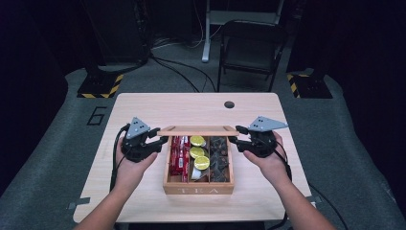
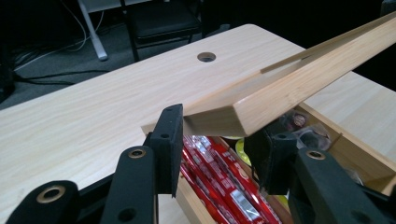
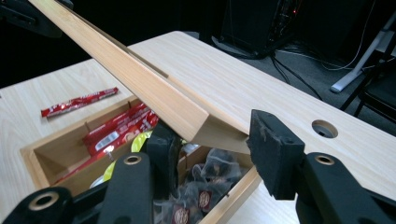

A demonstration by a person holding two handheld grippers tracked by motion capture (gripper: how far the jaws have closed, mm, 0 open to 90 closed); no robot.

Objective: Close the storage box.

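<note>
A wooden tea box [image 1: 198,189] stands on the table with three compartments: red sachets [image 1: 179,155] at the left, lime-print packets [image 1: 198,153] in the middle, dark tea bags [image 1: 220,153] at the right. Its wooden lid [image 1: 198,130] is raised over the box's far side. My left gripper [image 1: 162,140] grips the lid's left end, and my right gripper [image 1: 233,139] grips its right end. In the left gripper view the lid end [image 2: 219,116] sits between the pads [image 2: 168,140]. In the right gripper view the lid [image 3: 177,107] slants up to the left, pinched at its end.
A loose red sachet [image 3: 79,102] lies on the table beside the box. A round cable hole [image 1: 229,104] sits near the table's far edge. Beyond the table stand a black folding chair [image 1: 251,48] and floor cables [image 1: 177,72].
</note>
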